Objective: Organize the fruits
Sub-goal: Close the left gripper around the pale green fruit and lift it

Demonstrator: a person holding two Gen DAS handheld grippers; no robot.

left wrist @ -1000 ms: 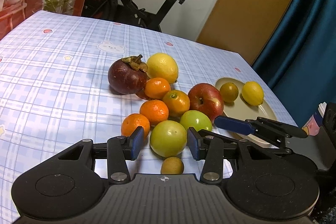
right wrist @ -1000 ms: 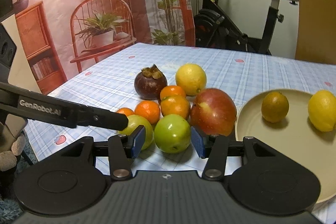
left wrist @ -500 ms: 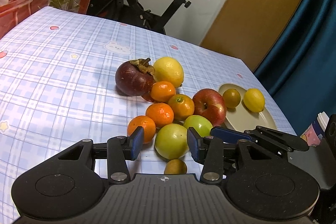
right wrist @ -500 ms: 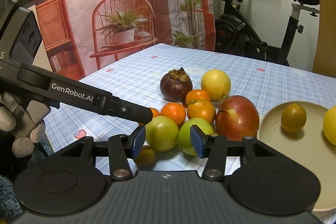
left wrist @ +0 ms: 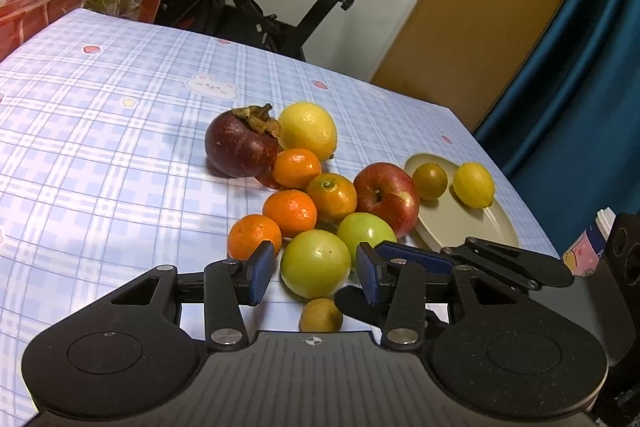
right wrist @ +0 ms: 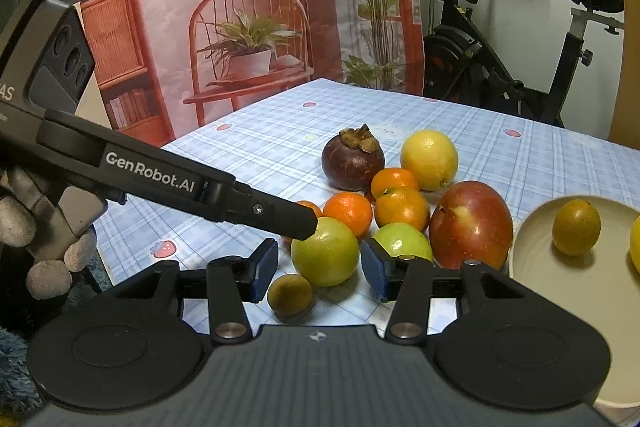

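Fruit lies heaped on the checked tablecloth [left wrist: 120, 131]: a mangosteen [left wrist: 240, 147], a lemon [left wrist: 308, 129], several mandarins [left wrist: 290, 213], a red apple [left wrist: 386, 197] and two green fruits. The pale green fruit [left wrist: 315, 263] sits between the pads of my left gripper [left wrist: 315, 275], with gaps on both sides, so it is open. A small brown fruit [left wrist: 321, 315] lies just under it. My right gripper [right wrist: 320, 271] is open too, framing the same pale green fruit [right wrist: 325, 251], its right pad in front of the brighter green fruit [right wrist: 402, 241]. The left gripper's finger [right wrist: 296, 221] reaches that pale fruit's top.
A beige plate [left wrist: 460, 227] at the right holds a small brownish-orange fruit [left wrist: 430, 181] and a second lemon [left wrist: 474, 185]. A gloved hand [right wrist: 44, 259] holds the left gripper. An exercise bike [left wrist: 280, 7] stands beyond the table's far edge; a blue curtain [left wrist: 580, 87] hangs at right.
The right wrist view has swung left, from the brighter green fruit to the pale one and the brown fruit. The left gripper now reaches further into it.
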